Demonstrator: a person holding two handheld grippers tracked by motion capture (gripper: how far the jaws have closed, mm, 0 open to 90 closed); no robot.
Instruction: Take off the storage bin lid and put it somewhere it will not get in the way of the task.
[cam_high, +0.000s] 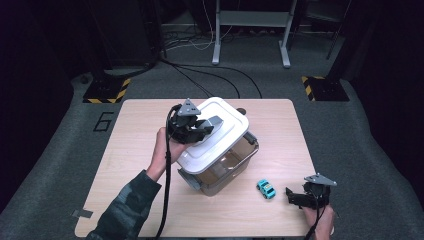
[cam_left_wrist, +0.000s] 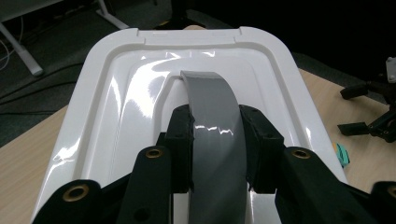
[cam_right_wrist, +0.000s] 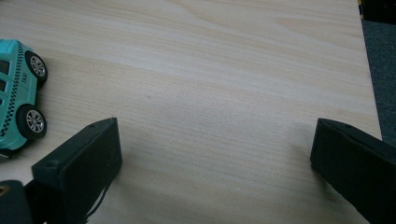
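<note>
A white lid (cam_high: 222, 132) with a grey arched handle (cam_high: 214, 121) hangs tilted over a clear plastic box (cam_high: 235, 167) at the table's middle. My left gripper (cam_high: 202, 127) is shut on that handle. In the left gripper view its jaws clamp the handle (cam_left_wrist: 212, 102) from both sides, with the lid (cam_left_wrist: 121, 93) spread below. A small teal toy car (cam_high: 266, 188) sits on the table to the right of the box. My right gripper (cam_high: 295, 196) rests low near the front right corner, open and holding nothing. In the right gripper view the car (cam_right_wrist: 16, 93) lies left of the gripper (cam_right_wrist: 212, 140).
The wooden table (cam_high: 135, 150) stands on grey carpet. The box looks to have nothing inside. Beyond the table are cables (cam_high: 200, 75), a metal stand (cam_high: 250, 30) and yellow-black marked bases (cam_high: 106, 91). The right gripper (cam_left_wrist: 373, 112) also appears far right in the left gripper view.
</note>
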